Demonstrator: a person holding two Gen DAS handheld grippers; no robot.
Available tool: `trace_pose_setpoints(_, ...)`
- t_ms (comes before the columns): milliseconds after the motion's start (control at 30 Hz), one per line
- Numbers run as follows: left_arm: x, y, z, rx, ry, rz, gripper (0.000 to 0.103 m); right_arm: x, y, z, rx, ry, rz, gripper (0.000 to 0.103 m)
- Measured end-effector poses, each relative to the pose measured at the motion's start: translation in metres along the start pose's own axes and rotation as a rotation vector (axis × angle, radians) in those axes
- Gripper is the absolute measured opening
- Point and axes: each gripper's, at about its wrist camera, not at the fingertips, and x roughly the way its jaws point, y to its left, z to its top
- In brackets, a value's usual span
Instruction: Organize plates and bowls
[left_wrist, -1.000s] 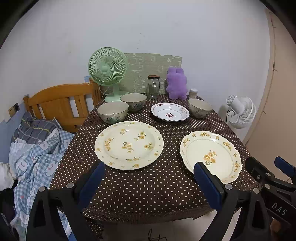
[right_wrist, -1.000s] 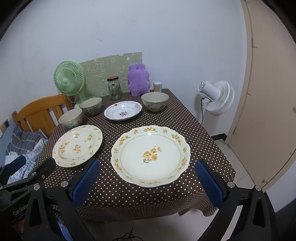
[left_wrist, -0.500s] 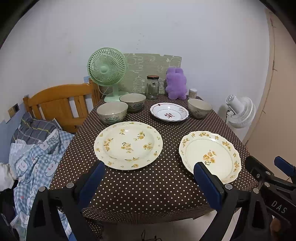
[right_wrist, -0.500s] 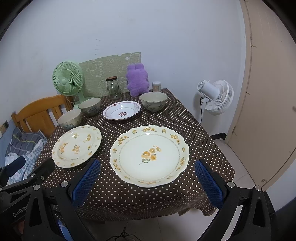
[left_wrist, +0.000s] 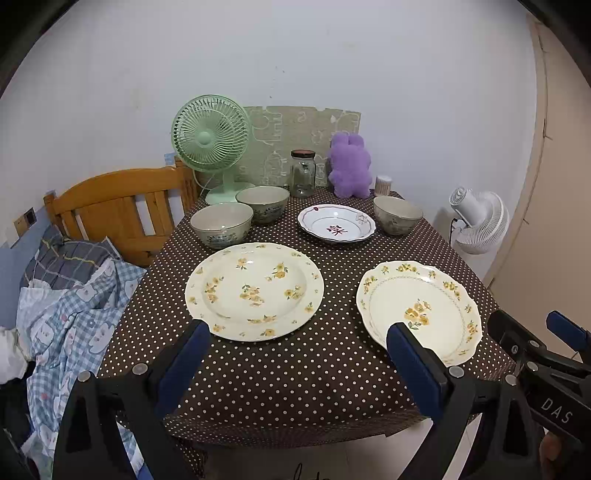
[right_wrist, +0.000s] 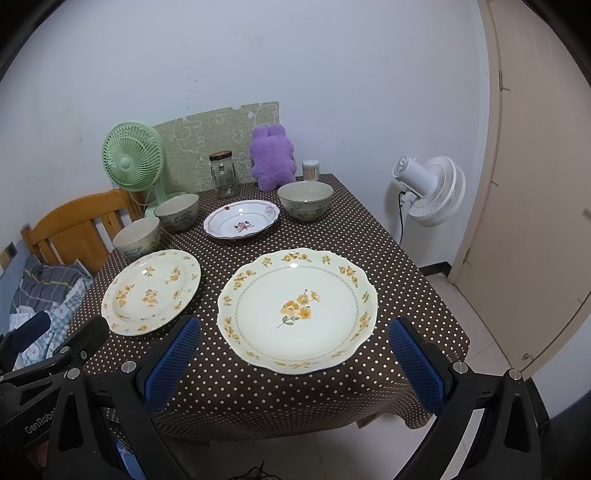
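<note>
Left gripper (left_wrist: 297, 349) agape, level before table (left_wrist: 295, 387) | right gripper (right_wrist: 293, 341) agape, alongside

We see the right blue pad of the left gripper (left_wrist: 300, 345) covering the near edge of the scalloped yellow-flower plate (left_wrist: 421, 306); the left pad overlaps the near rim of the round yellow-flower plate (left_wrist: 254, 290). From the right wrist, the left gripper (right_wrist: 55, 341) is cut off by the frame's left edge, so we cannot tell how its jaws stand there. The printing on the two left bowls (left_wrist: 221, 224) is too small for us to read. The green board (left_wrist: 295, 129) is partly hidden behind the green fan (left_wrist: 211, 138), glass jar (left_wrist: 303, 172) and purple plush toy (left_wrist: 349, 165). The contents of the small container (left_wrist: 383, 184) are too small to tell. The bedding (left_wrist: 62, 302) runs out of the left edge.
</note>
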Motion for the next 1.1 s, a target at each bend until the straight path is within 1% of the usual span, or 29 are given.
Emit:
trace_pose_setpoints(433, 0.013, 0.005, 0.011, 0.033, -0.01, -0.014, 0.097, 0.005, 0.01, 0.005, 0.012, -0.008, -0.034, 0.102)
trace_pose_setpoints(533, 0.018, 0.009, 0.012, 0.041, -0.004, -0.026, 0.095, 0.007, 0.015, 0.007, 0.009, -0.013, -0.047, 0.102)
trace_pose_setpoints(633, 0.022, 0.013, 0.014, 0.046, 0.002, -0.043, 0.094, 0.009, 0.018, 0.008, 0.012, -0.011, -0.058, 0.102)
trace_pose_setpoints(767, 0.029, 0.014, 0.016, 0.036, 0.015, -0.068, 0.094, 0.013, 0.019, 0.009, 0.032, 0.008, -0.07, 0.102)
trace_pose_setpoints(967, 0.042, 0.001, 0.02, 0.069, 0.039, -0.122, 0.094, 0.026, 0.006, 0.015, 0.069, 0.035, -0.104, 0.099)
trace_pose_setpoints(1100, 0.058, -0.014, 0.024, 0.078, 0.056, -0.133, 0.093, 0.039, -0.004, 0.022, 0.076, 0.037, -0.119, 0.098)
